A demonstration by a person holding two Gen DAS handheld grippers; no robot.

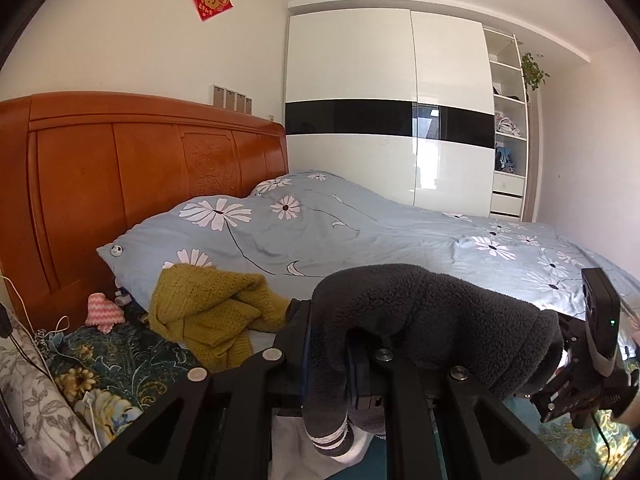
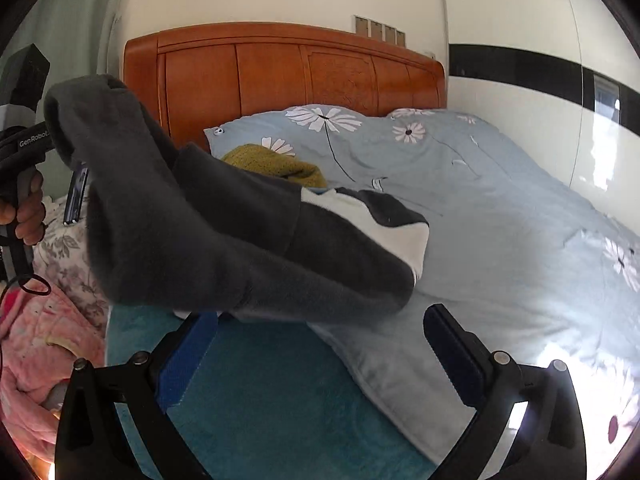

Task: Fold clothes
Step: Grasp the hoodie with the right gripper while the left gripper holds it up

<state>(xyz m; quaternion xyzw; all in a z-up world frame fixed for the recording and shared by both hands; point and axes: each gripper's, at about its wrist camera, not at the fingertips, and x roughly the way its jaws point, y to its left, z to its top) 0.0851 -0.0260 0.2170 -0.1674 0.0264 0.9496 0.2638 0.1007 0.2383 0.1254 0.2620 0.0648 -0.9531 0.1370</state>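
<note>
A dark grey fleece garment (image 1: 432, 316) with white trim hangs over my left gripper (image 1: 332, 360), which is shut on its fabric. In the right wrist view the same garment (image 2: 192, 236) stretches from the left gripper at the upper left down to the bed, its white part (image 2: 396, 236) lying on the duvet. My right gripper (image 2: 320, 340) stands open just below the garment's lower edge, and its blue-padded left finger (image 2: 188, 356) reaches under the fabric. It also shows in the left wrist view as the right gripper (image 1: 568, 392).
A mustard knit sweater (image 1: 212, 308) lies crumpled by the pillow. A blue daisy-print duvet (image 2: 500, 220) covers the bed, with a teal blanket (image 2: 260, 392) in front. An orange wooden headboard (image 1: 120, 176) and a white wardrobe (image 1: 384, 64) stand behind. Pink quilted fabric (image 2: 36, 344) lies at the left.
</note>
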